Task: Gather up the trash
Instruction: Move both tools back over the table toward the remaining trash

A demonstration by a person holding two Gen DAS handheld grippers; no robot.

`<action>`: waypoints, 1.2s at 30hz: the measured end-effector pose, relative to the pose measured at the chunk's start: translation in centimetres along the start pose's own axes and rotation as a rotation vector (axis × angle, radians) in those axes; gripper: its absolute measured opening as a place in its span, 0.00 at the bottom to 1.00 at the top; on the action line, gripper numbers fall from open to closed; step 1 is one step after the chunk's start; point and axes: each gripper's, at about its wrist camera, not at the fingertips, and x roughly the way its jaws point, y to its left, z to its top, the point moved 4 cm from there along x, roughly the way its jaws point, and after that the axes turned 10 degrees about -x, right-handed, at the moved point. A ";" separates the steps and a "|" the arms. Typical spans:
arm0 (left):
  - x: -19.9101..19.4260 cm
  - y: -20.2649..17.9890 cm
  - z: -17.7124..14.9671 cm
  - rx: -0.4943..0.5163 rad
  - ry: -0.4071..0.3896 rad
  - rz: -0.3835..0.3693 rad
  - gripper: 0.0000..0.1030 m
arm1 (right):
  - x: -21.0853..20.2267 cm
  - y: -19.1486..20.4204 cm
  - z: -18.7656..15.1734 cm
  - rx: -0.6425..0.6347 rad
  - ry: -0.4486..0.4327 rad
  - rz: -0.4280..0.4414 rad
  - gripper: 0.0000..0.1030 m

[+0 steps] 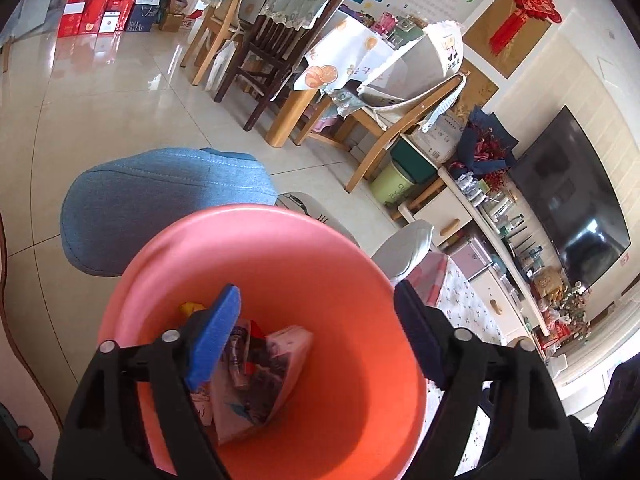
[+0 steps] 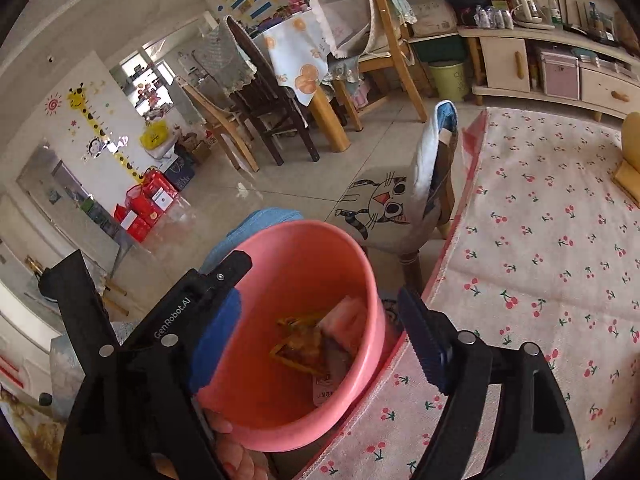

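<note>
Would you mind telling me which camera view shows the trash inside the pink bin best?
The left wrist view: it looks almost straight down into the pink bin, so the printed wrappers lie large and sharp. The right wrist view sees the bin from farther off, its trash smaller and shadowed.

A salmon-pink bucket (image 2: 304, 264) sits beside a white cloth (image 2: 560, 248) dotted with red cherries, a blue cushion (image 1: 160, 200) behind it, and a cartoon-cat chair cover (image 2: 384, 204).

Cherry-print tablecloth (image 2: 560, 240) covers the table, otherwise bare.
</note>
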 end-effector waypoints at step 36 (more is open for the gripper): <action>-4.6 -13.9 -11.0 0.454 -0.078 -0.231 0.86 | -18.3 -10.8 -8.2 -0.102 -0.192 -0.410 0.95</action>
